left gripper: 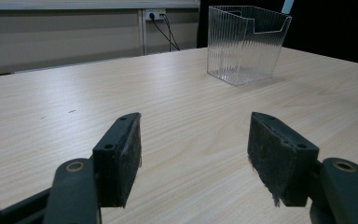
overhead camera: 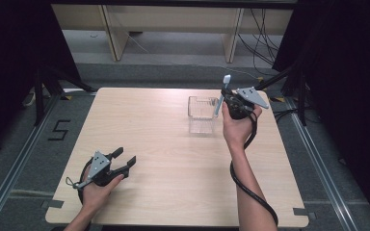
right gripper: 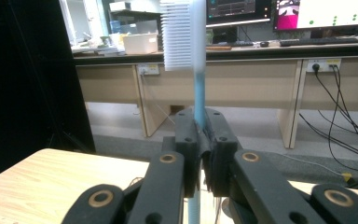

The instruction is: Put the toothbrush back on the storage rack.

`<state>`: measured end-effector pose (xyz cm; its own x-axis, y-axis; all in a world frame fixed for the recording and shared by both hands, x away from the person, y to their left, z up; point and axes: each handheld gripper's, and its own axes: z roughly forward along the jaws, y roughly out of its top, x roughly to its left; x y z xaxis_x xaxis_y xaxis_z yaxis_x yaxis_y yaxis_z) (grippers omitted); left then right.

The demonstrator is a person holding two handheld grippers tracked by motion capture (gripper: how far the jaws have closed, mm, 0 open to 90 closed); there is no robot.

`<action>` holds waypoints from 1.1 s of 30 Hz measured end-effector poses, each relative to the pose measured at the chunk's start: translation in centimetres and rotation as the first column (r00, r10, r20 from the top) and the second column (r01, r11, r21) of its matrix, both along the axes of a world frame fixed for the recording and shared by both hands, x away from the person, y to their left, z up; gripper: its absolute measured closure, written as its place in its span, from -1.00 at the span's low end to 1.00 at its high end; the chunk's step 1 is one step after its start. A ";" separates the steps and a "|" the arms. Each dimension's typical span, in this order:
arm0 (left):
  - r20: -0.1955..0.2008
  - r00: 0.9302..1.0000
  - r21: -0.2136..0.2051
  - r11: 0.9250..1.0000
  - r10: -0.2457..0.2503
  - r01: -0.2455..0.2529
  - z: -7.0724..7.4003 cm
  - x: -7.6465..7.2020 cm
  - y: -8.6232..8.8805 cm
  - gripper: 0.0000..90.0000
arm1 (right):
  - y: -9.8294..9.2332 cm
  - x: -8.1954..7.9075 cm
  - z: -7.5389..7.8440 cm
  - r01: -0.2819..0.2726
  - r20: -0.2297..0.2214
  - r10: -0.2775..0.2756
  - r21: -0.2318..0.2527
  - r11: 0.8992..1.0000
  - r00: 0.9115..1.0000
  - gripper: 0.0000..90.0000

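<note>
A light blue toothbrush [right gripper: 197, 65] with white bristles stands upright, head up, clamped between the jaws of my right gripper [right gripper: 200, 149]. In the high view that right gripper [overhead camera: 225, 94] hovers at the right side of a clear ribbed plastic container [overhead camera: 202, 113], and the toothbrush [overhead camera: 221, 94] slants up over the container's right rim. My left gripper [overhead camera: 124, 160] rests near the table's front left, jaws wide apart with nothing between them. In the left gripper view its pads [left gripper: 126, 154] frame bare wood, and the clear container [left gripper: 244, 42] stands farther off.
The wooden table [overhead camera: 173, 159] has its edges all in view, with dark curtains on both sides. A black cable [overhead camera: 250, 190] trails along the right forearm. Desks, monitors and wall sockets lie beyond the table.
</note>
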<state>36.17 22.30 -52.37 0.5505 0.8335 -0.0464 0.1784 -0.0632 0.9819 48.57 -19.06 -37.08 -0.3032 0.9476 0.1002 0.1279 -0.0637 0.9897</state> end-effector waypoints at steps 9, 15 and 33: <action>-0.002 1.000 -0.005 1.000 0.001 -0.001 0.0 0.0 0.0 -0.23 | 0.2 0.2 -0.7 -0.002 -0.004 0.002 -0.003 1.000 1.000 0.90; -0.004 1.000 -0.005 1.000 0.000 0.000 0.0 0.0 0.0 -0.23 | 0.3 0.3 -1.2 -0.005 -0.024 0.004 -0.017 1.000 1.000 0.90; -0.003 1.000 -0.004 1.000 -0.002 0.002 0.0 0.0 0.0 -0.23 | 0.7 0.4 -2.4 -0.009 -0.025 0.008 -0.020 1.000 1.000 0.89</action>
